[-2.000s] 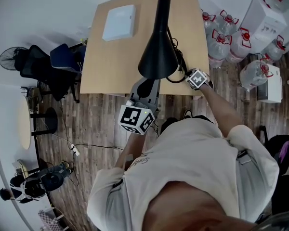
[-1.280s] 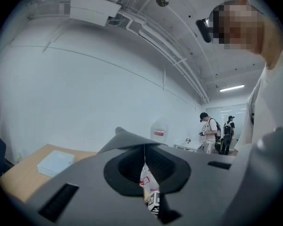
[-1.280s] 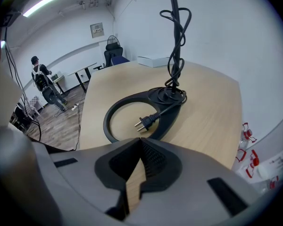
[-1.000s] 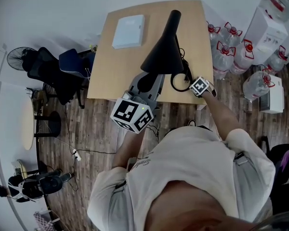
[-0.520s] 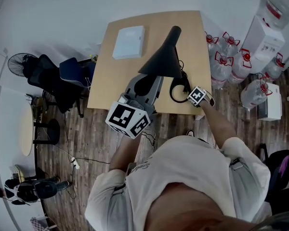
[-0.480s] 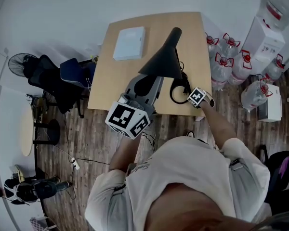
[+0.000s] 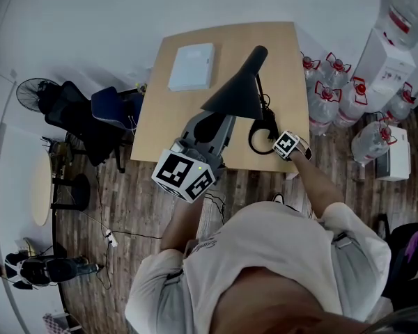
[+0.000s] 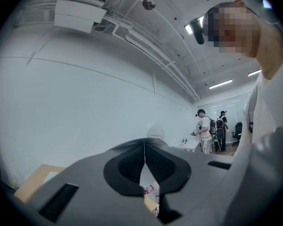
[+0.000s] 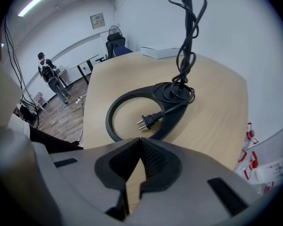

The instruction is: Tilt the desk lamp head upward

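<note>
Claws first: left claw is shut, its two dark pads pressed together at the tip w/ nothing btw them. It points up at a white wall and the ceiling. Far off, at the right of the left gripper view, two people stand in the room.

Right claw is shut too, pads together at the tip, nothing held. It sits low over the table, right at the near edge of the lamp base. Can't tell if it touches the base. The base is a black ring lying flat on the wood. A plug w/ two pins lies inside the ring. The cord is looped in a messy bunch up the thin lamp pole, at the top of the right gripper view.

From the head view, the lamp head is a black cone in the upper middle of the pic. Its wide mouth is low, its thin neck points to the upper right. The left claw's front end goes under the wide rim; can't tell if they touch. The right claw is just right of the ring base, near the table's front right corner.

A white box lies flat on the table's far left part, well apart from the lamp. Water bottles w/ red caps stand on the floor at the right. A chair and a fan are at the left.
</note>
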Available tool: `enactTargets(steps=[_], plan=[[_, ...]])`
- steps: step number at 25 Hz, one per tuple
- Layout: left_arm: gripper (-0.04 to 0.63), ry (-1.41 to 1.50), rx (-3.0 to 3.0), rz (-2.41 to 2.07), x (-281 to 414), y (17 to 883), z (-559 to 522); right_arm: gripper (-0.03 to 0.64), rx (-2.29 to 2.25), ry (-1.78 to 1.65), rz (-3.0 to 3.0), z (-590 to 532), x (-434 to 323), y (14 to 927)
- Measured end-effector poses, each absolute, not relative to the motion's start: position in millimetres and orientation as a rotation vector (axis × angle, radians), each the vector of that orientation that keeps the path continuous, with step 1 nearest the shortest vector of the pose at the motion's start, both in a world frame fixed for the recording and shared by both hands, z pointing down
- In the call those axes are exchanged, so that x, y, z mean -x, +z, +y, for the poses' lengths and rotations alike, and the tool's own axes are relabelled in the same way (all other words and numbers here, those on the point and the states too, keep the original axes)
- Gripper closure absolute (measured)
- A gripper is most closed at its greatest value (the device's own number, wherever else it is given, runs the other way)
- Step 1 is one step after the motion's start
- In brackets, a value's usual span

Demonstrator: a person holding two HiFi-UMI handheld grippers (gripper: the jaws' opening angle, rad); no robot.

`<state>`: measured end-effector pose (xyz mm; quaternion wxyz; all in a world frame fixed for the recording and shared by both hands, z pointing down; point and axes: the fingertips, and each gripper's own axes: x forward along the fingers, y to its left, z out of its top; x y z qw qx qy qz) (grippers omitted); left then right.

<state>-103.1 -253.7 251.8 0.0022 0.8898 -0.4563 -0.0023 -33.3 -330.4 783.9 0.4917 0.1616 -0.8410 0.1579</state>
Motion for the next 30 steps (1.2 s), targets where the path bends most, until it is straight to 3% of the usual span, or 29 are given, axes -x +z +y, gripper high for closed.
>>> enactTargets(steps=[16,30], plan=[[0.578,-0.009,-2.760,-1.288,133,294,-213,0.621,-0.663,0.507,-2.141,-268,14,764],[0.578,0.110,-2.734,-1.122,151,380,-154,0.621,-0.857,0.347,-2.349,-183,47,625]])
